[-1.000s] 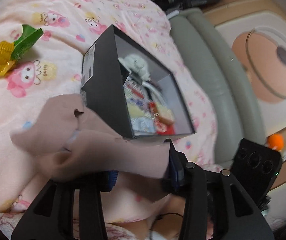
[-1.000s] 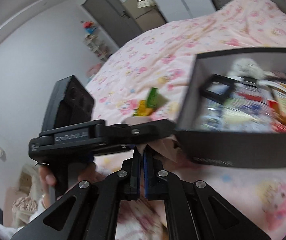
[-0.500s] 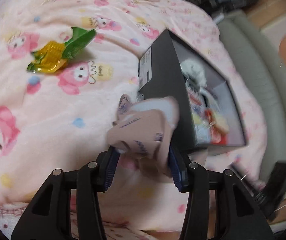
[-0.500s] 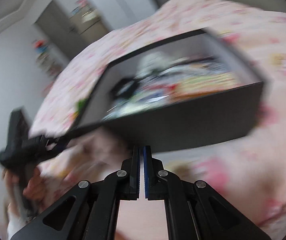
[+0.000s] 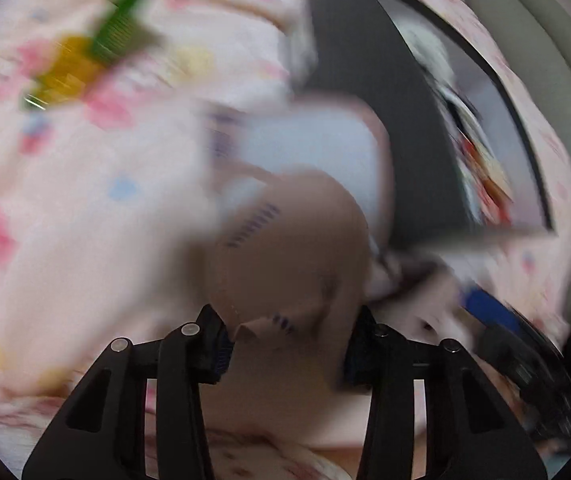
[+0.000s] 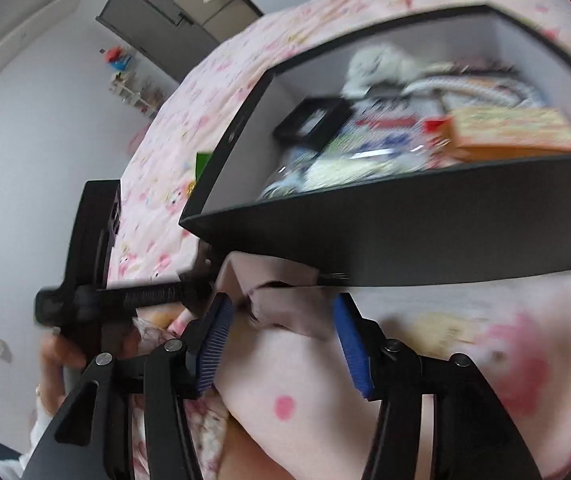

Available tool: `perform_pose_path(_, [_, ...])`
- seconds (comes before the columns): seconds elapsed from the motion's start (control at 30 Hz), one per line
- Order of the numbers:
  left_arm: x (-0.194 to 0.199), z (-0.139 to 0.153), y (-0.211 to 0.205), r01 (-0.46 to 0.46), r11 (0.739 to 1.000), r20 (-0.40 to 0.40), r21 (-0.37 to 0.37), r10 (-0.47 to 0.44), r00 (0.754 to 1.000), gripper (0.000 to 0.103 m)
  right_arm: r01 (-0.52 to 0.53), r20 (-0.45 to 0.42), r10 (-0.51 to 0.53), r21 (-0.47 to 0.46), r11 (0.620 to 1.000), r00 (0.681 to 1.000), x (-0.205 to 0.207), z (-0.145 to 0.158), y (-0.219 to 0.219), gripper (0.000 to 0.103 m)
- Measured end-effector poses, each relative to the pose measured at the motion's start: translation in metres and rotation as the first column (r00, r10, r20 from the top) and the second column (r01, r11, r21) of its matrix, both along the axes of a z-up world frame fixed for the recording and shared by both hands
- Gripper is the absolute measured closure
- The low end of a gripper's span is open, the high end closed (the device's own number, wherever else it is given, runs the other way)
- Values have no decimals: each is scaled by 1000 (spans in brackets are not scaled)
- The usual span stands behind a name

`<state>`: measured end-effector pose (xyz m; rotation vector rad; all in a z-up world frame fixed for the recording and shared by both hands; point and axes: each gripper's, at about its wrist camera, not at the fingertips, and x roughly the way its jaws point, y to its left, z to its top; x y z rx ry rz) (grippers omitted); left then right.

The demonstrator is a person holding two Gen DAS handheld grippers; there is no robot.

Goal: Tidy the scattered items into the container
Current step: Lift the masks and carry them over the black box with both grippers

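Holding: your left gripper (image 5: 287, 344) has the pink packet (image 5: 285, 248) between its jaws, which are closing, pads against its sides.
Right gripper (image 6: 281, 340): your jaws are opening wide; a corner of the same packet (image 6: 285, 304) lies between the blue pads (image 6: 213, 340), which are not pressing on it.
Black box (image 6: 425, 236): at twelve o'clock from your right gripper, on the pink bedspread (image 6: 465, 344), already crowded with items.
Green-and-gold wrapper (image 5: 85, 56): at ten o'clock in your left view, blurred.
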<state>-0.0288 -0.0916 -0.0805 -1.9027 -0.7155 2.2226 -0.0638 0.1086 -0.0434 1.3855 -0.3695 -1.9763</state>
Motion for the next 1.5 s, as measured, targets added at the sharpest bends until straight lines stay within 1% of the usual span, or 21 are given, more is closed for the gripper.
perform_pose_path(0.03, [2, -1, 6, 29, 999, 2, 28, -29, 1000, 61, 6, 18, -6, -9, 1000, 1000, -4, -6, -6, 54])
perform_pose_path(0.07, [3, 1, 11, 50, 998, -8, 25, -49, 999, 61, 11, 35, -11, -16, 1000, 999, -8, -12, -11, 54])
perform_pose_path(0.13, [6, 5, 18, 74, 997, -35, -19, -75, 997, 65, 30, 67, -29, -11, 999, 997, -16, -26, -19, 53])
perform_pose_path(0.2, [8, 3, 16, 76, 997, -29, 10, -76, 997, 62, 23, 96, -16, -75, 997, 995, -17, -36, -18, 55])
perform_pose_path(0.23, [9, 3, 14, 71, 997, -33, 32, -70, 997, 59, 16, 102, -5, -113, 993, 995, -16, -39, -15, 60])
perform_pose_path(0.27, [11, 2, 13, 69, 997, -29, 44, -68, 997, 58, 0, 99, 14, -139, 990, 995, -15, -40, -13, 80])
perform_pose_path(0.3, [12, 2, 12, 68, 996, -32, 52, -67, 997, 55, -12, 95, 28, -163, 987, 995, -14, -40, -9, 94])
perform_pose_path(0.37, [16, 7, 10, 70, 994, -67, 78, -65, 996, 53, -9, 91, 22, -147, 989, 996, -13, -38, -1, 97])
perform_pose_path(0.47, [20, 14, 3, 71, 986, -121, 152, -53, 991, 51, 32, 29, -29, -102, 994, 999, -10, -26, 14, 98])
perform_pose_path(0.5, [22, 15, 1, 68, 985, -132, 157, -47, 990, 51, 50, 18, -48, -104, 993, 999, -9, -21, 19, 98])
perform_pose_path(0.6, [26, 19, -9, 44, 979, -164, 197, -11, 986, 50, 60, -21, -62, -61, 996, 998, -6, 1, 28, 98])
perform_pose_path(0.73, [30, 17, -22, -2, 965, -164, 264, 47, 985, 49, 71, -125, -69, 7, 997, 990, 4, 31, 46, 98])
perform_pose_path(0.83, [26, 21, -23, -31, 967, -163, 253, 74, 984, 45, 105, -147, -95, 65, 992, 985, 11, 32, 68, 98])
perform_pose_path(0.87, [26, 21, -21, -30, 971, -158, 236, 69, 985, 43, 115, -135, -103, 81, 990, 985, 10, 29, 73, 97])
perform_pose_path(0.97, [13, 16, -3, 7, 985, -130, 173, 15, 991, 38, 141, -25, -139, 139, 980, 990, -1, 9, 89, 97])
perform_pose_path(1.03, [11, 15, -1, 16, 988, -115, 151, 1, 993, 37, 171, 2, -172, 95, 981, 985, -1, 8, 94, 92])
perform_pose_path(1.1, [13, 12, -2, 13, 986, -108, 164, 5, 994, 37, 173, -10, -172, 63, 983, 985, -1, 12, 93, 73])
perform_pose_path(1.17, [15, 16, -2, 20, 984, -126, 175, 2, 992, 39, 167, -12, -166, 57, 984, 986, -2, 13, 89, 62])
perform_pose_path(1.3, [20, 27, -9, 23, 972, -191, 232, 22, 981, 38, 137, 42, -141, 81, 987, 989, -13, -1, 72, 61])
perform_pose_path(1.4, [18, 24, -9, -26, 989, -152, 147, 48, 987, 38, 154, 50, -161, 134, 979, 986, -17, -8, 65, 56])
perform_pose_path(1.5, [8, 12, 4, 10, 996, -82, 84, -3, 997, 38, 167, 83, -178, 131, 977, 980, -24, -23, 60, 56])
